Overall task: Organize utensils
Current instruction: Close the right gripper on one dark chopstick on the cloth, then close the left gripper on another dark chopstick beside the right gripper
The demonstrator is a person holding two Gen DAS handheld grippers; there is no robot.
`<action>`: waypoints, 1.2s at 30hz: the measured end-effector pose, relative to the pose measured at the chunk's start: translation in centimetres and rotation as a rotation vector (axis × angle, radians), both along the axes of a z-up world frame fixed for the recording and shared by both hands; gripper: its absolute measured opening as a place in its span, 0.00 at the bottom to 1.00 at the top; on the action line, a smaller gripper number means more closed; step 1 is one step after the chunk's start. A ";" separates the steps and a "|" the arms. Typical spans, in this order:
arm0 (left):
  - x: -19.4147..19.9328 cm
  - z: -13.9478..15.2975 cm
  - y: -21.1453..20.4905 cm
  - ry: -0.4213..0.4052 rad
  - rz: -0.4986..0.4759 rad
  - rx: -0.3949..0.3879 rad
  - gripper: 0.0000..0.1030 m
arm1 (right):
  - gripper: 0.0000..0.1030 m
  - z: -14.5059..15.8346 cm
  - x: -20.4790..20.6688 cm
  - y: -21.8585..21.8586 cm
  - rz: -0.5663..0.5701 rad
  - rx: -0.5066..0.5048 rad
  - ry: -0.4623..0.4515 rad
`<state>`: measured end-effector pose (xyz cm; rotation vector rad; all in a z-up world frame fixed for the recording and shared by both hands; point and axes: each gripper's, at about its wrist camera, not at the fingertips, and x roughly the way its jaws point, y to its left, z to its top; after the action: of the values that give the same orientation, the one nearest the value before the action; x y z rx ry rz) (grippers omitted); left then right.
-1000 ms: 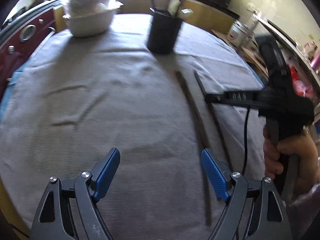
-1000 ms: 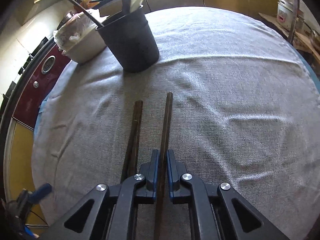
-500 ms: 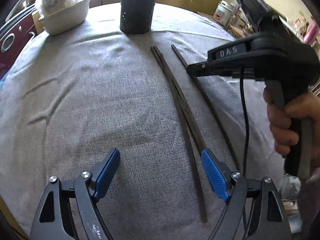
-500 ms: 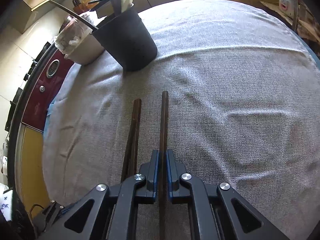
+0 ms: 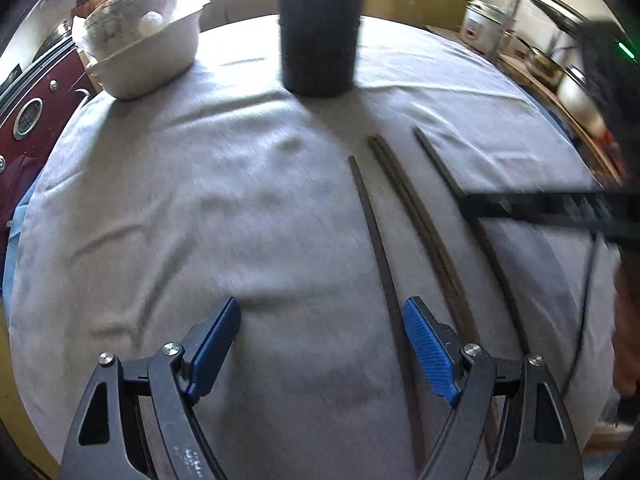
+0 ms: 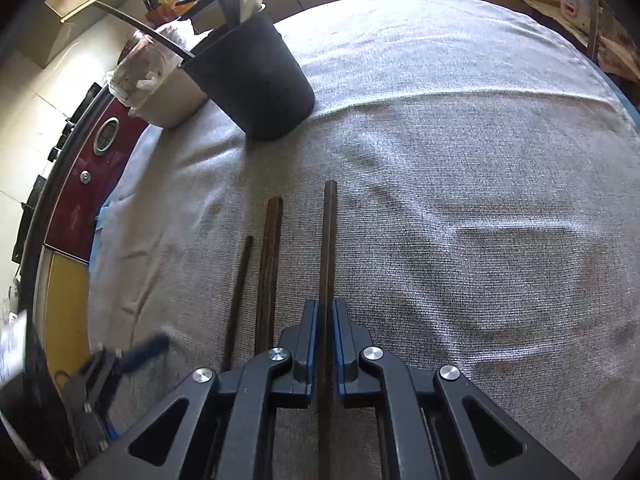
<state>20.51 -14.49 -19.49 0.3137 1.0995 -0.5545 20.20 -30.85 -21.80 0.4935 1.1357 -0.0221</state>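
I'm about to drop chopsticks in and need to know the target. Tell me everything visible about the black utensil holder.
The black utensil holder is a round, matte cup, apparently plastic, with small holes dotting its wall. It stands upright on the grey cloth at the far side, right beside the white bowl; whether they touch is unclear. Dark handles and a pale utensil already stick out of its open top. Neither gripper touches it.

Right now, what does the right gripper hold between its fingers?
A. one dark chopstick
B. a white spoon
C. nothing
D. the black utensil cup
A: the right gripper has its blue pads closed on one dark chopstick, whose far end points toward the black utensil cup.
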 end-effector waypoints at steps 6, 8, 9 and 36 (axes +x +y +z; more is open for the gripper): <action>3.4 0.3 0.0 0.028 0.038 -0.011 0.81 | 0.08 0.2 1.7 0.5 0.023 -0.036 0.028; 4.0 0.4 -0.1 0.044 0.040 -0.022 0.81 | 0.09 0.3 2.7 0.6 0.034 -0.052 0.040; 4.4 0.5 -0.1 0.054 0.040 -0.024 0.81 | 0.11 0.4 3.1 0.6 0.035 -0.050 0.046; 9.1 0.8 -2.1 0.074 0.038 -0.076 0.08 | 0.07 1.3 10.7 1.7 0.008 -0.193 0.101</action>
<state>29.66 -16.62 -18.68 0.2074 1.1505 -0.5759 30.90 -29.18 -20.49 0.3188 1.2209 -0.1501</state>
